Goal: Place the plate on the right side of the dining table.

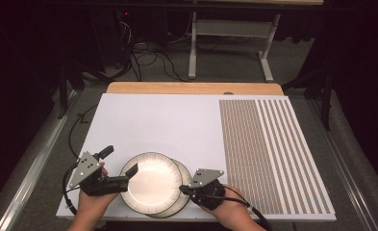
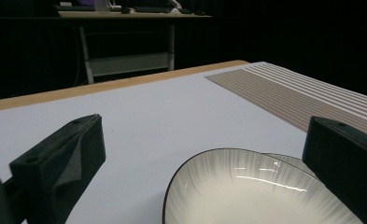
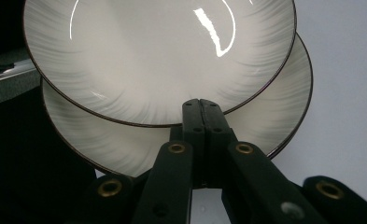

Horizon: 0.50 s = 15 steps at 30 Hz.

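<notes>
- Two plates with grey streaks and a thin dark rim are stacked at the near edge of the bench, which a white board covers.
- The upper plate is shifted to the left on the lower plate, so a crescent of the lower one is seen at the right and near side.
- The left tongs are wide open. One jaw is over the left rim of the upper plate and the other jaw points away over the bare board; in the left gripper view the plate lies between the jaws without touching them.
- The right tongs are closed, jaw against jaw, with the tips at the right edge of the upper plate. I cannot tell if they pinch the rim or only rest on it.
- A mat with brown and white stripes covers the right part of the bench, well apart from the plates.
- On the floor behind the bench are cables and a grey frame.
</notes>
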### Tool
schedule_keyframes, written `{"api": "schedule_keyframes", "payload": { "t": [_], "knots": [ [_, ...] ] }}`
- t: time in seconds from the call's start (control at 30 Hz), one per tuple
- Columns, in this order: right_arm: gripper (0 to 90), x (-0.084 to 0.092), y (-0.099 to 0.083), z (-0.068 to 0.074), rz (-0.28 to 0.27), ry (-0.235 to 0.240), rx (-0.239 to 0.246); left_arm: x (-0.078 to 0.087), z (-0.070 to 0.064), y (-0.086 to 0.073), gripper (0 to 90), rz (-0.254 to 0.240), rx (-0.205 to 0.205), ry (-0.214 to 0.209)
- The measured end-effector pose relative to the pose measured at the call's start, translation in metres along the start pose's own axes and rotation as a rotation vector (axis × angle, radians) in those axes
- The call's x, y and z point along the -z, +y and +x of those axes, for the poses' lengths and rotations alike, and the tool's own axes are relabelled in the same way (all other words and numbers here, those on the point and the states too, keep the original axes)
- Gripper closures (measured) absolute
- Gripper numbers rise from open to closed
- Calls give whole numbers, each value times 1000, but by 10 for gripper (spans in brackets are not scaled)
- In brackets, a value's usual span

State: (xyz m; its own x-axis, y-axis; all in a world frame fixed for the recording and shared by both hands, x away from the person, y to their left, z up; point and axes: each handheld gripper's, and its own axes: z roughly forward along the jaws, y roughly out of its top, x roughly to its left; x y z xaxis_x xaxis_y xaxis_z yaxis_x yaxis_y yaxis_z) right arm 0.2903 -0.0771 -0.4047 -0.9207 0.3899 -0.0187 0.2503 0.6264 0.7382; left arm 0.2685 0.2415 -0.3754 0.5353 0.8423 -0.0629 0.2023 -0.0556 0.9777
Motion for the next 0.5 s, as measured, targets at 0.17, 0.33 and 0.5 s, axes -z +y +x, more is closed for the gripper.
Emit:
{"api": "schedule_keyframes", "payload": {
  "t": [0.17, 0.33, 0.5],
  "knots": [
    [900, -4, 2, 1, -6, 7, 6, 2, 3, 1, 1, 5, 10, 6],
    [900, -6, 4, -1, 5, 11, 4, 4, 9, 2, 1, 32, 36, 5],
    [900, -11, 6, 1, 3, 25, 2, 6, 14, 3, 1, 73, 53, -8]
  ]
}}
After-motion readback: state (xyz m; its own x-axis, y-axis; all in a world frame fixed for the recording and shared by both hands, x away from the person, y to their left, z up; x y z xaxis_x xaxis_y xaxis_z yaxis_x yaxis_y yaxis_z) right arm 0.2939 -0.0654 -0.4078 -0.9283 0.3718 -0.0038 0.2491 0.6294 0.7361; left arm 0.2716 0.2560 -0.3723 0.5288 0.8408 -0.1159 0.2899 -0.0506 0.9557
